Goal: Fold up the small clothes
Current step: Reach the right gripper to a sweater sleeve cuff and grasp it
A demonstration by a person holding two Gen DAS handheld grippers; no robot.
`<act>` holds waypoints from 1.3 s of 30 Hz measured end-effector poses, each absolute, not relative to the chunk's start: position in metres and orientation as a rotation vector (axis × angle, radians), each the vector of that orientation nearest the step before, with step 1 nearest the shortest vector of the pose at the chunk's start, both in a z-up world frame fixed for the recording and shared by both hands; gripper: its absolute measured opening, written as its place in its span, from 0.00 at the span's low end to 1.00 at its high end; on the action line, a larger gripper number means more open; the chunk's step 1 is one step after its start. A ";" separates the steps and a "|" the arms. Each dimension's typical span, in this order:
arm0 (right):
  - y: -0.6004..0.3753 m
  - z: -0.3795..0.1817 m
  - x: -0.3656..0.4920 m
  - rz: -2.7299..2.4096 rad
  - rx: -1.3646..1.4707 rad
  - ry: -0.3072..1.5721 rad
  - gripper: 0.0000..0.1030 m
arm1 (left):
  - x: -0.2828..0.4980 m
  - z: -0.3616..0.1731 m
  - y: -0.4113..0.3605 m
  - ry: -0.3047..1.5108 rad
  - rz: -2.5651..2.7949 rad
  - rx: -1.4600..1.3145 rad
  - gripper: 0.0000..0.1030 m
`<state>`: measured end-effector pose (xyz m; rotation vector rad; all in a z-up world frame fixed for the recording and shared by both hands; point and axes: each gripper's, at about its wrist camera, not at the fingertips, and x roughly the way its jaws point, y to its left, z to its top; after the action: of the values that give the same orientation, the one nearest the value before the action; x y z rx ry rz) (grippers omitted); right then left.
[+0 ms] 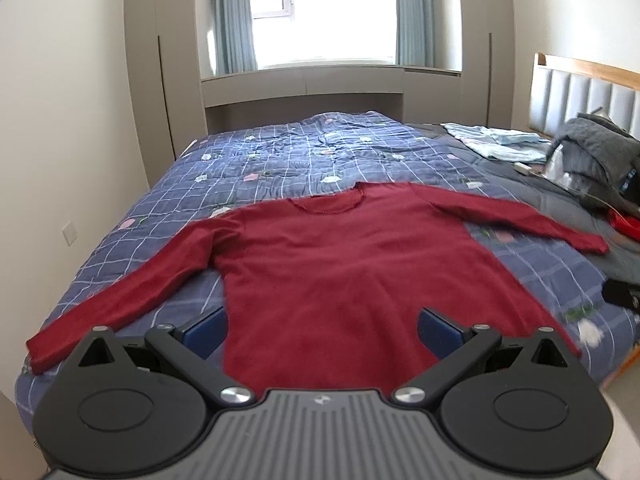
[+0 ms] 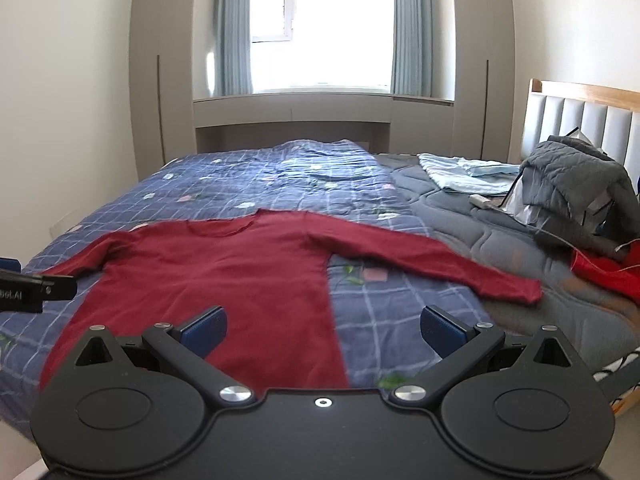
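A dark red long-sleeved top [image 1: 340, 264] lies flat on the bed, collar away from me, both sleeves spread out sideways. It also shows in the right wrist view [image 2: 224, 280]. My left gripper [image 1: 322, 330] is open and empty, held above the top's hem near the bed's front edge. My right gripper [image 2: 324, 330] is open and empty, above the top's right hem corner and the quilt beside it. The left gripper's side [image 2: 24, 286] shows at the left edge of the right wrist view.
The bed has a blue checked quilt [image 1: 280, 160] and a grey quilt [image 2: 500, 240] on the right. A folded light blue garment [image 2: 460, 174], a grey jacket [image 2: 572, 184], a red cloth [image 2: 604, 272] and a padded headboard [image 2: 580, 120] are at the right. A window and cabinets stand behind.
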<state>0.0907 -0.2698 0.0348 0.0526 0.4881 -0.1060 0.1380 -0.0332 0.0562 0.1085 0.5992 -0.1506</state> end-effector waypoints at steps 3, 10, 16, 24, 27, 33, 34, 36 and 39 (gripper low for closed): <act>-0.283 0.028 0.113 -0.121 0.058 0.500 1.00 | 0.168 0.058 -0.052 0.631 -0.157 0.097 1.00; -0.327 -0.004 0.167 -0.156 0.118 0.532 1.00 | 0.230 0.048 -0.100 0.672 -0.201 0.126 1.00; -0.387 -0.040 0.209 -0.204 0.191 0.545 1.00 | 0.294 0.022 -0.141 0.711 -0.161 0.199 1.00; -0.496 -0.081 0.250 -0.388 0.428 0.598 1.00 | 0.368 -0.022 -0.167 0.735 -0.139 0.163 1.00; -0.529 -0.093 0.254 -0.441 0.537 0.602 1.00 | 0.385 -0.040 -0.170 0.741 -0.119 0.143 1.00; -0.573 -0.115 0.261 -0.505 0.773 0.563 0.93 | 0.394 -0.075 -0.172 0.763 -0.104 0.128 1.00; -0.577 -0.116 0.263 -0.529 0.787 0.555 0.89 | 0.394 -0.078 -0.173 0.769 -0.106 0.130 1.00; -0.583 -0.116 0.267 -0.572 0.807 0.531 0.81 | 0.394 -0.083 -0.173 0.770 -0.111 0.131 1.00; -0.597 -0.119 0.273 -0.641 0.848 0.503 0.64 | 0.396 -0.081 -0.169 0.776 -0.128 0.119 1.00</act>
<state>0.2730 -0.5971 -0.1188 0.8478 0.5028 -0.6410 0.3961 -0.1693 -0.0809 0.1193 0.7756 -0.1277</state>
